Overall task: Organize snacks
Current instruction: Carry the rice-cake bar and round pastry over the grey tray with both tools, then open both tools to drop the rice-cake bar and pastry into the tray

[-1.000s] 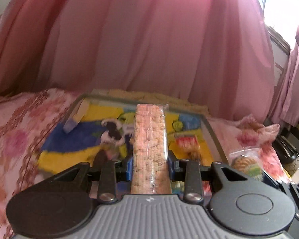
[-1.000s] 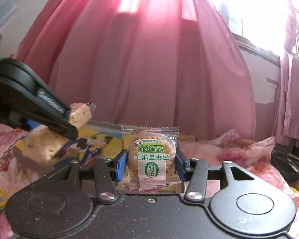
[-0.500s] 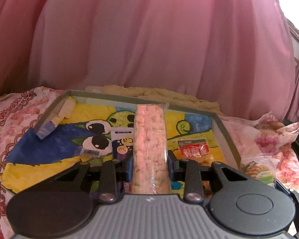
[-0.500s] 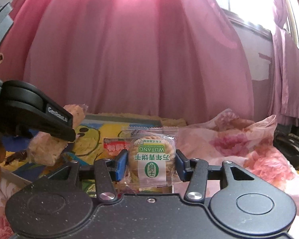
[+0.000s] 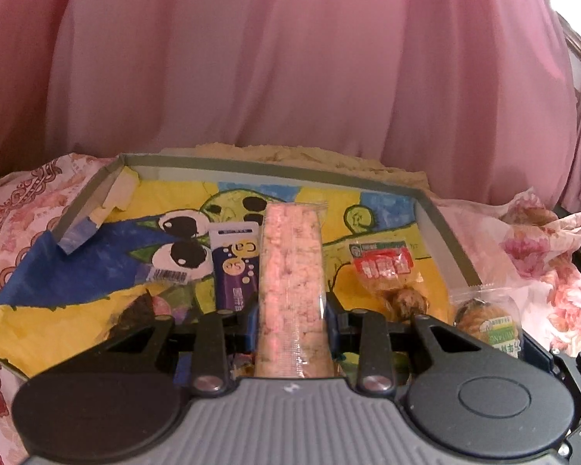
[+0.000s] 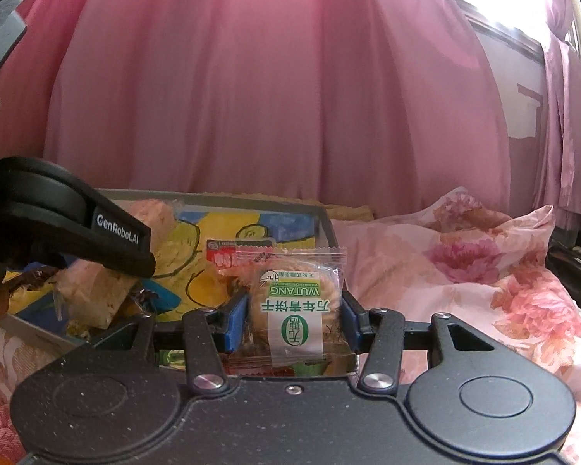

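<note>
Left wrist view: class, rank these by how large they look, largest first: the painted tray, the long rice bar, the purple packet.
1. Painted tray
2. Long rice bar, held in the left gripper, so nearness enlarges it
3. Purple packet

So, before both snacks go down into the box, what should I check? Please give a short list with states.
1. Left tongs shut on rice bar: ok.
2. Right tongs shut on biscuit: ok.
3. Bar over box: ok.
4. Biscuit over box: cannot tell, it is near the right wall.
5. Free floor beside purple pack and red pack: ok.
</note>
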Demonstrator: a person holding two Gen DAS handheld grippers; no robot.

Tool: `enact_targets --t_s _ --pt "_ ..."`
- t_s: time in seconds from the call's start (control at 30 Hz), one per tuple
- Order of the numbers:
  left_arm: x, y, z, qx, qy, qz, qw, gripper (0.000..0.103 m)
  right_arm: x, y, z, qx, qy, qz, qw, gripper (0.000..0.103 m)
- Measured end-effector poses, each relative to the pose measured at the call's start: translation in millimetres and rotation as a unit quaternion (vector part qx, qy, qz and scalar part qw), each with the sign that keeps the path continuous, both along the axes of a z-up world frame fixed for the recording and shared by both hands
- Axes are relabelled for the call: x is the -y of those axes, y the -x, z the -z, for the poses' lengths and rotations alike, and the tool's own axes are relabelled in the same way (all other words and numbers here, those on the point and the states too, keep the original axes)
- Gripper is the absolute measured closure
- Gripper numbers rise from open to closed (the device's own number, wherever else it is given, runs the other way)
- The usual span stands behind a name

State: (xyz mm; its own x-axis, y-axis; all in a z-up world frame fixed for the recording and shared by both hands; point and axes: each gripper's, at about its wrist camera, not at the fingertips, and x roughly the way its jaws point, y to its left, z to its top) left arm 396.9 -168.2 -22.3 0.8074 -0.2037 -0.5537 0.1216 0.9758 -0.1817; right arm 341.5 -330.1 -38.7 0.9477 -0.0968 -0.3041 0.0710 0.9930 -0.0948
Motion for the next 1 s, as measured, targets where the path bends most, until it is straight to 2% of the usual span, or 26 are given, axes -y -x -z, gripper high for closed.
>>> enact_targets --t_s 0.17,0.27,0.33,0.43,0.47,0.53,0.67,0.73,0.83,1.0 --pt "3 -1 0 -0.005 -0.008 0.0 1.0 0.067 -2 -1 2 -0.004 0.007 -0.002 1.0 0.052" --pt "4 -1 0 -0.009 -0.013 0.004 0.9999 0.063 -1 -2 2 -0.007 0.008 -0.001 1.0 0.049" --pt "1 0 -2 -0.008 -0.007 0.005 0.9999 0.04 -1 -2 2 -0.007 0.004 -0.001 1.0 0.048" --pt "-6 5 -7 0.001 0.007 -0.004 1.0 0.033 0 0 0 -0.006 -0.003 -0.006 1.0 0.042" --pt "-9 7 -9 0.002 0.011 -0.007 0.9999 0.031 -1 1 -1 -0.002 -0.001 -0.005 1.0 0.033" --pt "-15 11 -14 0.008 0.017 -0.017 0.9997 0.022 -1 5 -4 0.006 0.002 -0.003 1.0 0.026" --pt "-28 24 -27 0.027 0.026 -0.034 0.9987 0.015 -2 14 -12 0.018 -0.003 -0.005 1.0 0.023" --pt "-33 31 -33 0.038 0.027 -0.043 0.998 0.003 -2 20 -18 0.026 -0.007 -0.002 1.0 0.018" --pt "-43 43 -45 0.058 0.03 -0.052 0.9965 0.001 -4 34 -28 0.05 -0.012 0.006 0.999 0.006" --pt "-56 64 -63 0.075 0.024 -0.056 0.9953 0.001 -6 61 -45 0.089 -0.028 0.025 0.995 0.001"
